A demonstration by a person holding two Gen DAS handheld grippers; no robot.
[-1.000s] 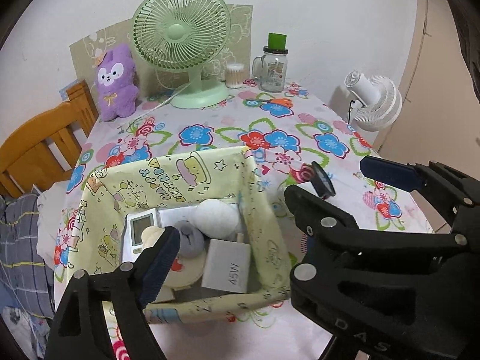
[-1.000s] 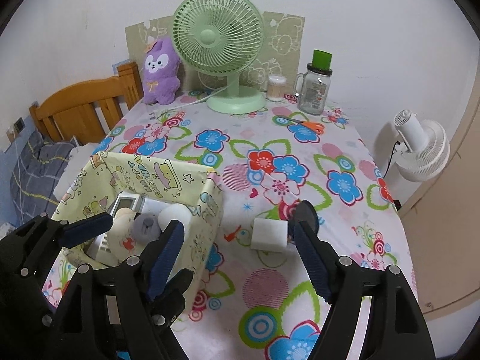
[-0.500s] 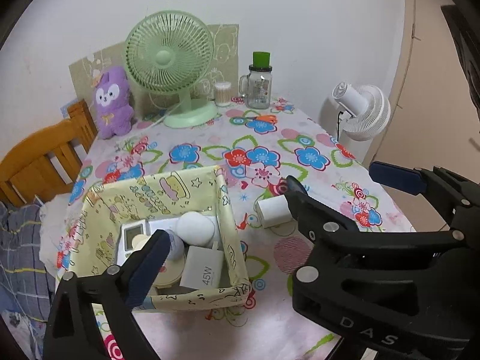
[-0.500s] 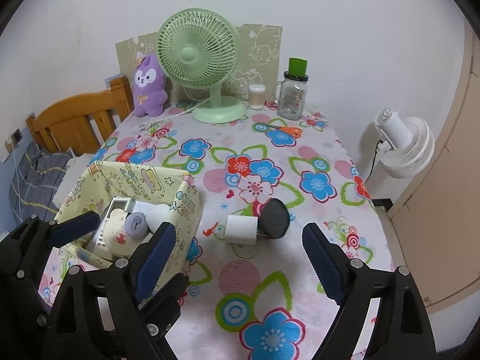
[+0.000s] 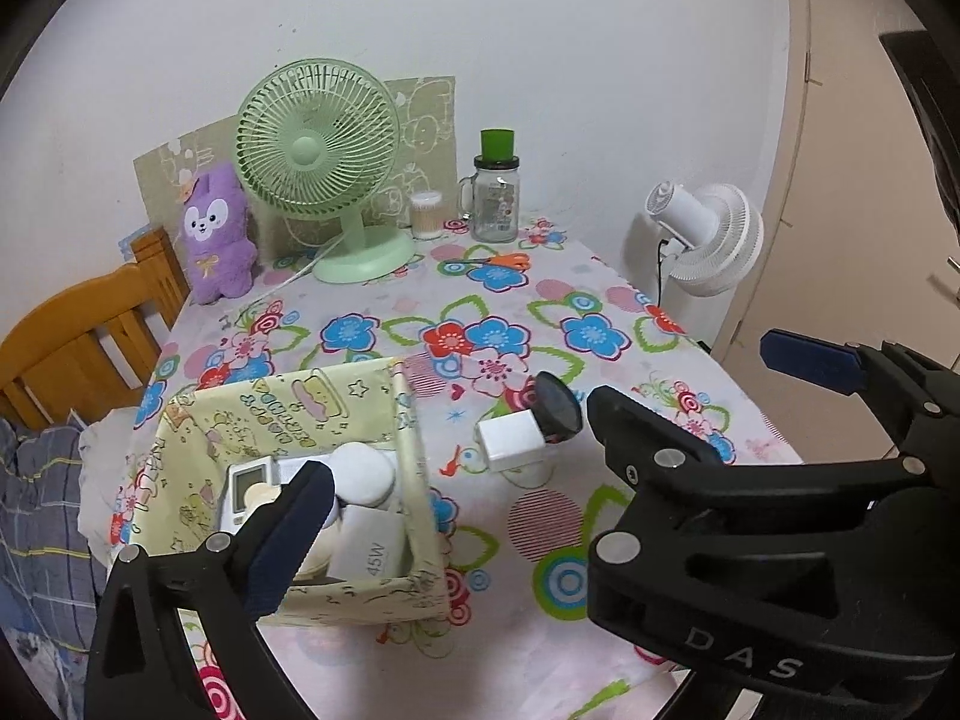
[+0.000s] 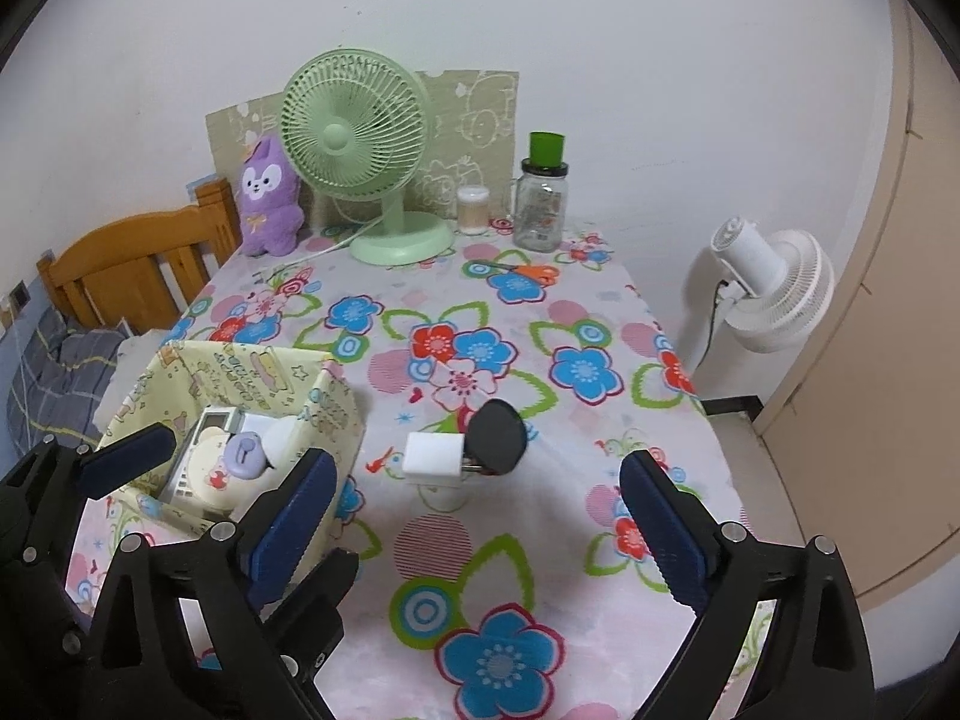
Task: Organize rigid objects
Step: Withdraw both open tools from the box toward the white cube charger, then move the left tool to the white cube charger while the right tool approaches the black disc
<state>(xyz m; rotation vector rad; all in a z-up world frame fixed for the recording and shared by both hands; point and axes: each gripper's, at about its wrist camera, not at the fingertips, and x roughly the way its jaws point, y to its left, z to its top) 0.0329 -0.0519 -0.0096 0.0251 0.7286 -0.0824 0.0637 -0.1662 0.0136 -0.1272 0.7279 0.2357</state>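
White block (image 6: pixel 433 453) with black disc (image 6: pixel 495 437) lies loose on table, at 12 o'clock between right gripper (image 6: pixel 474 516) jaws, still opening, empty. Long axis crosswise. Left gripper (image 5: pixel 528 450) also opening, empty; basket (image 5: pixel 414 480) at its 11.

Open floral-clothed counter (image 6: pixel 480 552) lies ahead, clear to its near edge. Obstacles: yellow printed fabric basket (image 6: pixel 336 414) at left, small white block (image 6: pixel 433 454) touching a black round disc (image 6: pixel 497 437) at centre. Pale green desk fan (image 6: pixel 360 138) and green-capped glass jar (image 6: pixel 542 204) line the far wall.
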